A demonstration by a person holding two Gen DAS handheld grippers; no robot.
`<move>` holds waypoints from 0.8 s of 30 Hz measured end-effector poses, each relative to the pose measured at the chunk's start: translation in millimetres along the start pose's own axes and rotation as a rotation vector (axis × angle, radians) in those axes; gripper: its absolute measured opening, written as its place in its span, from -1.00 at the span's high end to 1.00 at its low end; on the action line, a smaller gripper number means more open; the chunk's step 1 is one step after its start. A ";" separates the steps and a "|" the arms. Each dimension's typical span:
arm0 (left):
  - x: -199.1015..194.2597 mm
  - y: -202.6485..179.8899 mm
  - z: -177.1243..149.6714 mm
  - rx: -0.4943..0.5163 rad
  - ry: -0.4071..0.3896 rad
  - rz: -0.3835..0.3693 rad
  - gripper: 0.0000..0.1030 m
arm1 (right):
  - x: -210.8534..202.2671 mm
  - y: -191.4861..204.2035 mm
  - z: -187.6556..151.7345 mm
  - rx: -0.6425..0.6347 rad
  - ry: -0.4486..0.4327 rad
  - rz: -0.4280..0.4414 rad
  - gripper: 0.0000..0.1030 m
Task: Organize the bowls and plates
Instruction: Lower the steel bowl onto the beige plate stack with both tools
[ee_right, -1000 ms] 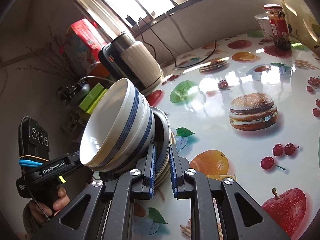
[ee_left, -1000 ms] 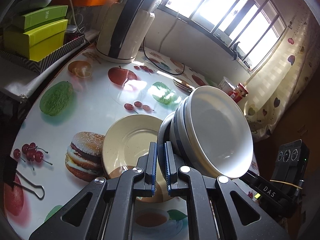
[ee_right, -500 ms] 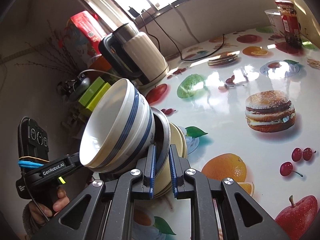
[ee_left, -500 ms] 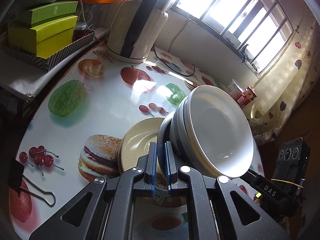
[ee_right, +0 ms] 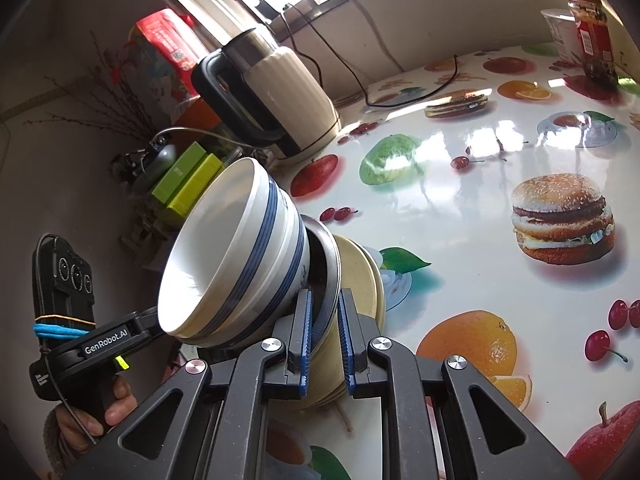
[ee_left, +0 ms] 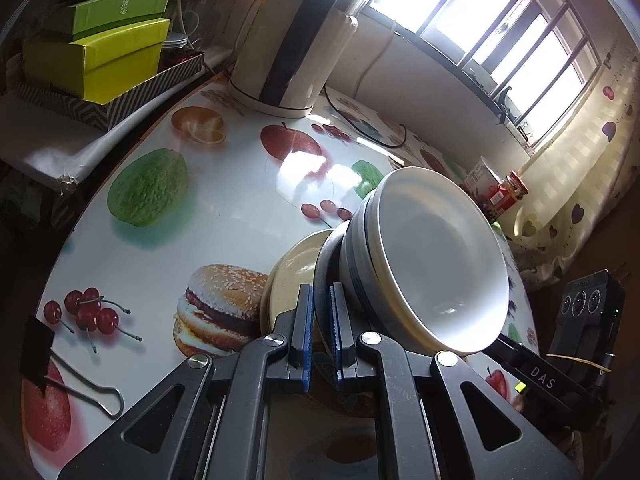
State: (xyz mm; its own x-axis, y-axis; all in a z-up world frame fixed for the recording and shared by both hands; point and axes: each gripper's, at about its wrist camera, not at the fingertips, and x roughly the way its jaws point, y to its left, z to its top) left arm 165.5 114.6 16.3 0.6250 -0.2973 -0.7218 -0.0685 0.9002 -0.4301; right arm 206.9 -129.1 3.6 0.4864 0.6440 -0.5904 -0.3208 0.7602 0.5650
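Bowls [ee_left: 424,256] on steel plate [ee_right: 326,272], both tools clamped, nearer cream plates [ee_right: 360,276].

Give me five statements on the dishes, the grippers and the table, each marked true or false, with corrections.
1. Both grippers clamp the rim of the grey metal plate. True: the left gripper and the right gripper each have their jaws on it.
2. Blue-banded bowls sit nested on that plate. True.
3. The stack is carried level. False: it is tilted steeply.
4. The cream plate lies above the bowls. False: it is under the metal plate.
5. The kettle lies on its side. False: it stands upright on the table.
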 end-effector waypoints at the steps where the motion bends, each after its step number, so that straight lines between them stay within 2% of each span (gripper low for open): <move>1: 0.2 0.3 -0.4 0.000 -0.001 0.002 0.85 | 0.8 -0.5 -0.5 0.001 0.003 -0.001 0.73; 24: -0.9 -0.3 -2.9 0.000 -0.013 0.013 0.84 | 2.7 1.1 1.1 -0.008 0.002 -0.010 0.71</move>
State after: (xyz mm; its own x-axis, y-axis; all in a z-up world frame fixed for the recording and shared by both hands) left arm 162.7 113.7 15.6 0.6342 -0.2813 -0.7202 -0.0768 0.9039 -0.4207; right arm 208.7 -126.7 3.3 0.4883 0.6369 -0.5966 -0.3228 0.7670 0.5545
